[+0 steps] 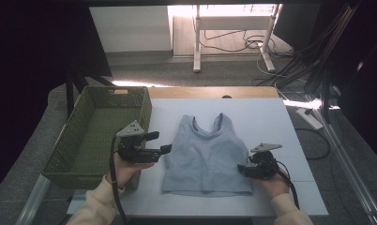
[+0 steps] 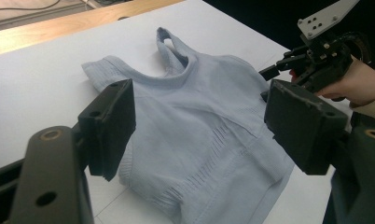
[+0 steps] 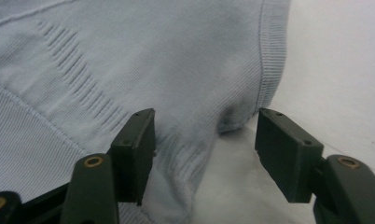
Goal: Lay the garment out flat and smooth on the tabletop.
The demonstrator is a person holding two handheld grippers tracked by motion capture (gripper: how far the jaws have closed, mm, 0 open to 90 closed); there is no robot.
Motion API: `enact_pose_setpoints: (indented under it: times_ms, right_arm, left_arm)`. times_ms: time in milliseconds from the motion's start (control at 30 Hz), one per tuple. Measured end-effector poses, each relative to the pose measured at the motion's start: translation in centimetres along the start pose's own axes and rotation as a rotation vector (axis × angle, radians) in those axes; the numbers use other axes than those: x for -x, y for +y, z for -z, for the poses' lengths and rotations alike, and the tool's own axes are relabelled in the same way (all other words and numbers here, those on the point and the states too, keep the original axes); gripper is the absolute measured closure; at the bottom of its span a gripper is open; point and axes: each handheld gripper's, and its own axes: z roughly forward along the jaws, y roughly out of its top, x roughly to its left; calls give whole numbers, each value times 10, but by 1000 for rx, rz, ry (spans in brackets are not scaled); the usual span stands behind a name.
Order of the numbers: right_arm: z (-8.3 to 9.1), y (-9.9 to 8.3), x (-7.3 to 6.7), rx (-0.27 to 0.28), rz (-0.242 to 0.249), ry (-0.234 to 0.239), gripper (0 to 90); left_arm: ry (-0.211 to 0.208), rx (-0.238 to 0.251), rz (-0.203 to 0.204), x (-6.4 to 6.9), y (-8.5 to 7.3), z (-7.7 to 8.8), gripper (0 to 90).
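The pale blue knit top (image 1: 206, 154) lies flat on the white table (image 1: 290, 140), straps pointing away from me, with the green woven basket (image 1: 79, 140) just beside the table's left edge. My left gripper (image 1: 162, 144) hovers at the top's left side with its jaws apart and nothing between them (in the left gripper view the cloth lies beyond the two pads). My right gripper (image 3: 204, 149) is at the top's right edge near the hem, jaws apart and straddling that edge, the pads not pressing on the fabric.
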Motion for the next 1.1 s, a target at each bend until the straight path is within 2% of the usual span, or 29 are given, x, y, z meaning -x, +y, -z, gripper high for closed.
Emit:
enact_pose_setpoints:
  times_ms: [167,300,367,467,567,700,800,1100]
  right_arm:
    - [-1,-1,0,-20,-22,31,506]
    - [0,-1,-2,-33,5,45,657]
    - [0,-1,-2,-37,10,58,759]
    - [1,0,-3,-43,31,71,835]
    - [3,2,-5,-45,49,65,848]
    - [10,3,-3,-33,43,71,851]
    - [15,3,1,-24,41,59,852]
    - [28,-5,12,-20,-6,43,853]
  left_arm:
    - [-1,-3,-2,0,0,-1,256]
    - [-1,-3,-2,0,-1,-1,256]
    - [0,-2,-1,0,-1,0,256]
    - [0,-2,-5,0,0,0,256]
    - [0,-1,-4,0,0,1,256]
    - [2,2,-1,-1,0,2,256]
    - [2,2,-1,-1,-1,2,256]
    - [2,3,-2,0,0,3,255]
